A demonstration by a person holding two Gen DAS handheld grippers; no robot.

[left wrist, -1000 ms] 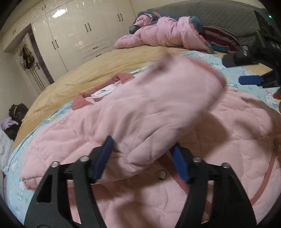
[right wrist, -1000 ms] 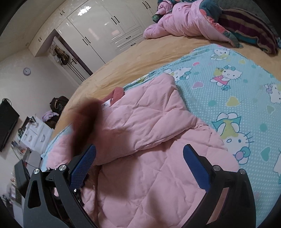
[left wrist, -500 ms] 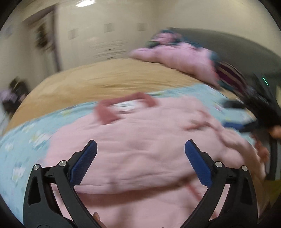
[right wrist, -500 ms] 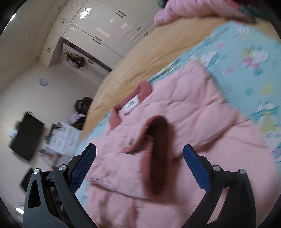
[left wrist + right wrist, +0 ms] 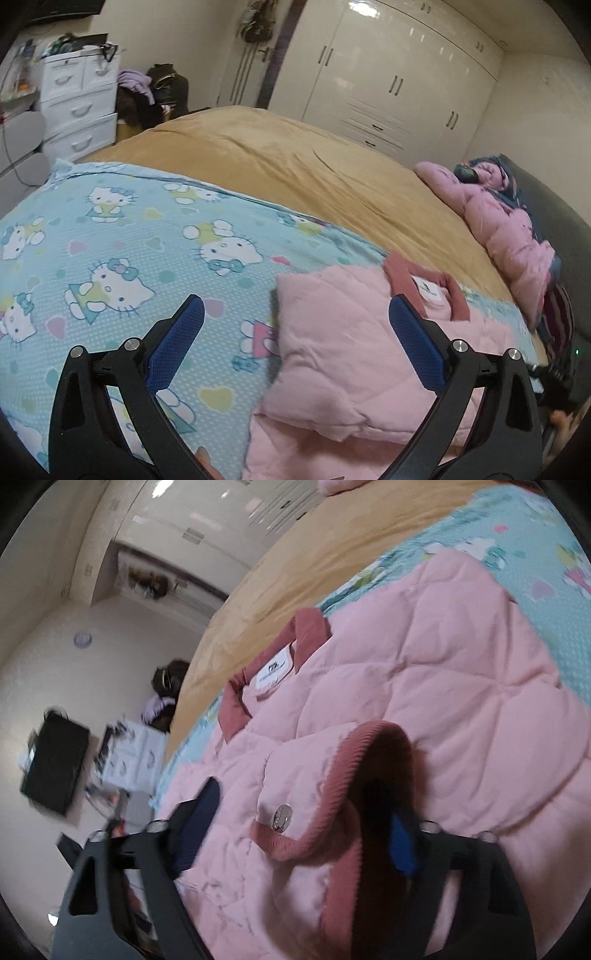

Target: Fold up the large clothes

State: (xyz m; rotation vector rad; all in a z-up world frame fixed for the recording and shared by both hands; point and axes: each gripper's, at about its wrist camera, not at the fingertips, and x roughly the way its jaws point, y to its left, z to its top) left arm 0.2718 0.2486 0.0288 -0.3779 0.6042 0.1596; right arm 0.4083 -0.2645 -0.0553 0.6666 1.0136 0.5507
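Observation:
A pink quilted jacket (image 5: 354,354) with a dark red collar (image 5: 406,277) lies on the Hello Kitty sheet (image 5: 129,251). My left gripper (image 5: 295,354) is open and empty above the jacket's left edge. In the right wrist view the jacket (image 5: 443,672) fills the frame, its collar and label (image 5: 273,668) at the far end. My right gripper (image 5: 303,823) straddles the sleeve end, one finger outside it and one inside the dark red ribbed cuff (image 5: 354,746), by a metal snap (image 5: 281,814). Whether it grips the fabric does not show.
A tan bedspread (image 5: 295,162) covers the far bed. Another pink padded garment (image 5: 506,236) lies by the grey headboard (image 5: 554,206). White drawers (image 5: 74,103) and wardrobes (image 5: 388,88) stand beyond. A dark screen (image 5: 55,764) hangs on the wall.
My left gripper let go of the folded sleeve, opened, and swung left toward the jacket's edge. My right gripper moved down onto the sleeve cuff, which now lies between its fingers.

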